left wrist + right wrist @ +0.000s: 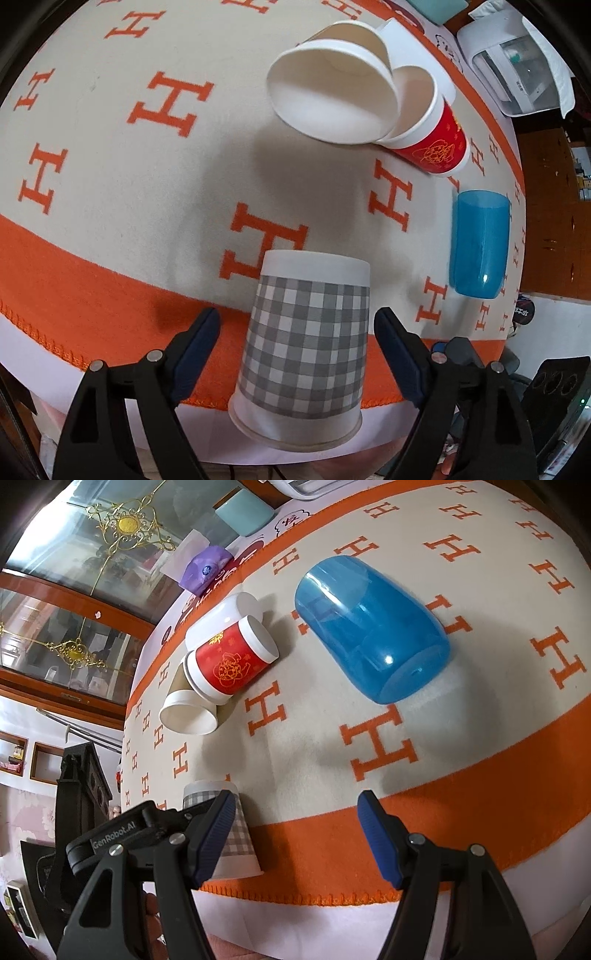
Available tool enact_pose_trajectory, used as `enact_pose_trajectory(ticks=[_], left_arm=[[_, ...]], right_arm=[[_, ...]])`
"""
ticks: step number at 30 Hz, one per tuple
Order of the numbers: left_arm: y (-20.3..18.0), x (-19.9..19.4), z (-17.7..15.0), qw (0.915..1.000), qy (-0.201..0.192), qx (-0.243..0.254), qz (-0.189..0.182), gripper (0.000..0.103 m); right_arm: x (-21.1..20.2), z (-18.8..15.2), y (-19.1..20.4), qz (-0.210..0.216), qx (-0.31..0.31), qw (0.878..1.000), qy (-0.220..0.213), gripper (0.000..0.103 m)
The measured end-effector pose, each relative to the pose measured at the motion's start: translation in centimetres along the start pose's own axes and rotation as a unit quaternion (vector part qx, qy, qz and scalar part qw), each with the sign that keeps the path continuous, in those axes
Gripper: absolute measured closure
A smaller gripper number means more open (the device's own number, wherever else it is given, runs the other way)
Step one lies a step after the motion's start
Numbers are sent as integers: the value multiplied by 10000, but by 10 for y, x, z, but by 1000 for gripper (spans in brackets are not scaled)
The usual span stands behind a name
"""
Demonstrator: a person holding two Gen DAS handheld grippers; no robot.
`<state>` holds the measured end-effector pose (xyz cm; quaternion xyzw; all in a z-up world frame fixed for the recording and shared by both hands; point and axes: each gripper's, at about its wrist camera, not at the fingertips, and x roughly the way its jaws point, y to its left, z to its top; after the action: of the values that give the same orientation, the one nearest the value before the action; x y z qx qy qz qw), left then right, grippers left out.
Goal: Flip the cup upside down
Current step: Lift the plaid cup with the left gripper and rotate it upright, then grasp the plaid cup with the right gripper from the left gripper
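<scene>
A grey-and-white checked paper cup point(304, 350) stands upside down on the orange border of the cloth, near the table's front edge. My left gripper point(297, 332) is open, its fingers on either side of the cup and apart from it. The cup also shows in the right wrist view point(236, 834), partly behind my right gripper's left finger. My right gripper point(297, 819) is open and empty over the orange border.
A blue plastic cup point(373, 627) stands upside down to the right. A red cup point(229, 664), a brown cup point(190, 710) and a white cup point(225, 613) lie on their sides together farther back. A purple pack point(205, 568) lies at the far edge.
</scene>
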<state>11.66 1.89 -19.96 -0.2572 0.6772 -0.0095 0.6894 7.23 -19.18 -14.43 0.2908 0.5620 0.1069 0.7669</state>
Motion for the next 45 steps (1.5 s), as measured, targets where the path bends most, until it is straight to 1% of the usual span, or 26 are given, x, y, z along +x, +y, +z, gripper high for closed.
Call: enact_pose_trajectory(ticks=[9, 14, 20, 24, 27, 28, 31, 33, 36, 41, 45], left_arm=[[5, -22, 0, 9995, -6, 316, 68, 19], [9, -43, -5, 9985, -99, 539, 72, 19], [14, -81, -13, 9948, -380, 928, 159, 19], [25, -105, -17, 9914, -617, 1122, 251, 19], [36, -119, -19, 9885, -836, 1220, 310, 19], [40, -123, -20, 9868, -967, 1256, 319, 19], [47, -129, -20, 9823, -1260, 1361, 260, 19], [49, -130, -20, 9803, -1353, 1427, 180, 19], [55, -128, -17, 9794, -1316, 1532, 44, 19], [62, -119, -14, 9797, -1267, 1548, 158, 19], [72, -113, -10, 9804, -1303, 1477, -9, 19]], right_arm=[[-2, -6, 6, -38, -115, 9999, 46, 34], [-5, -9, 12, -29, -217, 9997, 103, 34], [-9, -11, 26, 46, -394, 9990, 206, 34], [-8, -11, 41, 97, -570, 9979, 297, 34], [-4, -11, 52, 125, -694, 9967, 410, 34], [-2, -11, 55, 130, -728, 9963, 448, 34], [8, -11, 64, 115, -817, 9946, 623, 34], [16, -10, 69, 94, -856, 9932, 778, 34], [28, -8, 77, 14, -953, 9908, 957, 34], [47, -6, 84, -86, -1010, 9871, 1240, 34], [58, -5, 86, -94, -1046, 9842, 1429, 34]])
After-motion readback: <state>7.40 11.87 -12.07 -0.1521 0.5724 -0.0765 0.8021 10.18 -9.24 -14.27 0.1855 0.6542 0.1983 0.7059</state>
